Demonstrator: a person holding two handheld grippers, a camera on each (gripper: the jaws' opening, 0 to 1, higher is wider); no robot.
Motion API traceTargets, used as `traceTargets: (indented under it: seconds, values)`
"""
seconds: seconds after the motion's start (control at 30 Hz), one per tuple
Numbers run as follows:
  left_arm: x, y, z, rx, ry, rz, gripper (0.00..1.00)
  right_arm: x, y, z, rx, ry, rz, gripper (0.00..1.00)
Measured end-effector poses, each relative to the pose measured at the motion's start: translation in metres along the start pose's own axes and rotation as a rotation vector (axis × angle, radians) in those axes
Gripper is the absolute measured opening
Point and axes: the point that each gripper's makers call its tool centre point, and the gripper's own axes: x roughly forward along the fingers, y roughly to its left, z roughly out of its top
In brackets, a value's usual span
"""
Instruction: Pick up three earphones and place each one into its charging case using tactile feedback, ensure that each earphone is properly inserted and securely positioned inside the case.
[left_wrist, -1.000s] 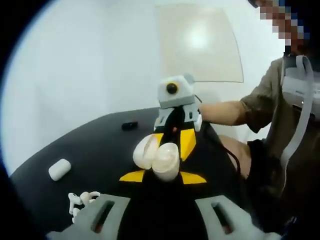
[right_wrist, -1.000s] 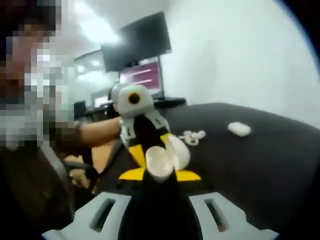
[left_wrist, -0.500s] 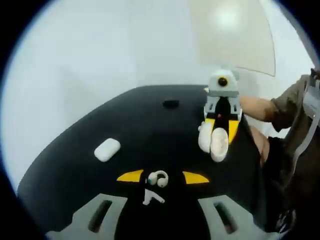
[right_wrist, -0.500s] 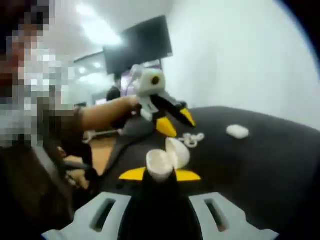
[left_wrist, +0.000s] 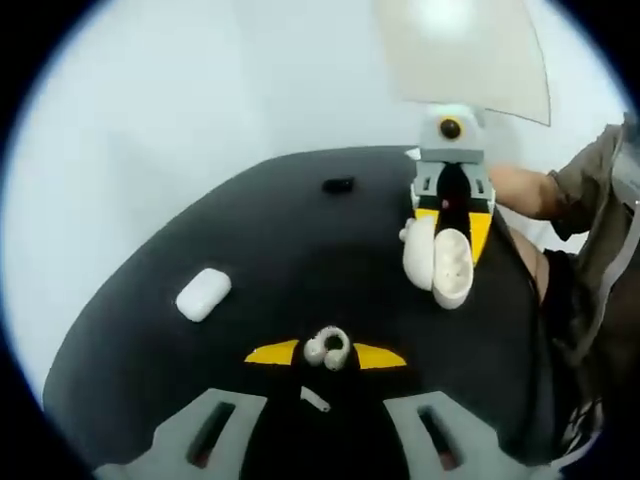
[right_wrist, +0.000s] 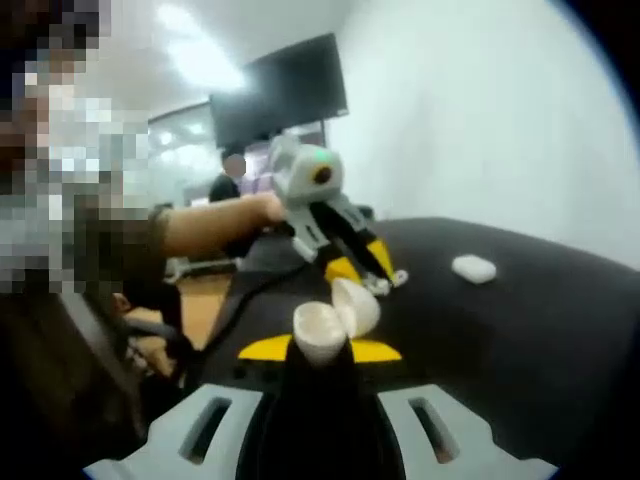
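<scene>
Left gripper (left_wrist: 325, 355): your yellow-tipped jaws stand apart in the left gripper view, with a white ear-hook earphone (left_wrist: 327, 347) lying on the black table (left_wrist: 260, 250) between the tips; whether they touch it I cannot tell.
Second earphone (left_wrist: 314, 399): a small white stemmed one lies just nearer the camera, between the jaw bases.
Right gripper (right_wrist: 320, 350): your jaws are clamped on an open white charging case (right_wrist: 335, 320), lid hinged up; in the left gripper view the same gripper (left_wrist: 452, 215) hangs above the table's far right side, case (left_wrist: 440, 262) mouth facing the camera.
Closed case (left_wrist: 203, 294): one white pill-shaped case lies on the table well left of the earphones; in the right gripper view it sits at the far right (right_wrist: 473, 268).
Left gripper view adds: a small black object (left_wrist: 338, 185) near the table's far edge, and the two earphones seen plainly.
Right gripper view adds: your left gripper (right_wrist: 372, 268) reaching down to the table from the left, your hand (right_wrist: 262, 208) behind it, and a dark monitor (right_wrist: 280, 90) on the wall.
Count: two earphones seen, two cases, two grippers.
</scene>
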Motion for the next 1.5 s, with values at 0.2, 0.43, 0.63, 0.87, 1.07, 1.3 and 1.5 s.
traceTargets:
  seconds: [0.2, 0.43, 0.63, 0.87, 1.07, 1.3, 1.5]
  values:
    - [0.007, 0.001, 0.003, -0.019, -0.021, -0.007, 0.17, 0.0, 0.001, 0.0, -0.012, -0.002, 0.002, 0.21]
    - [0.013, 0.01, 0.016, -0.029, -0.069, 0.035, 0.16, -0.002, 0.001, 0.0, -0.02, -0.003, 0.001, 0.21]
    - [0.039, 0.016, 0.061, -0.226, -0.231, 0.005, 0.16, -0.004, 0.004, 0.0, -0.031, -0.003, 0.008, 0.21]
    - [0.077, 0.004, 0.074, -0.238, -0.192, -0.007, 0.16, -0.006, 0.004, 0.001, -0.033, -0.003, 0.01, 0.21]
    - [0.084, 0.001, 0.076, -0.272, -0.204, -0.008, 0.17, -0.007, 0.006, 0.002, -0.035, -0.004, 0.012, 0.21]
    - [0.079, 0.001, 0.064, -0.216, -0.184, 0.015, 0.21, -0.008, 0.008, 0.003, -0.036, -0.003, 0.011, 0.21]
    - [0.058, 0.004, 0.069, -0.179, -0.193, 0.032, 0.23, -0.008, 0.008, 0.003, -0.037, -0.002, 0.011, 0.21]
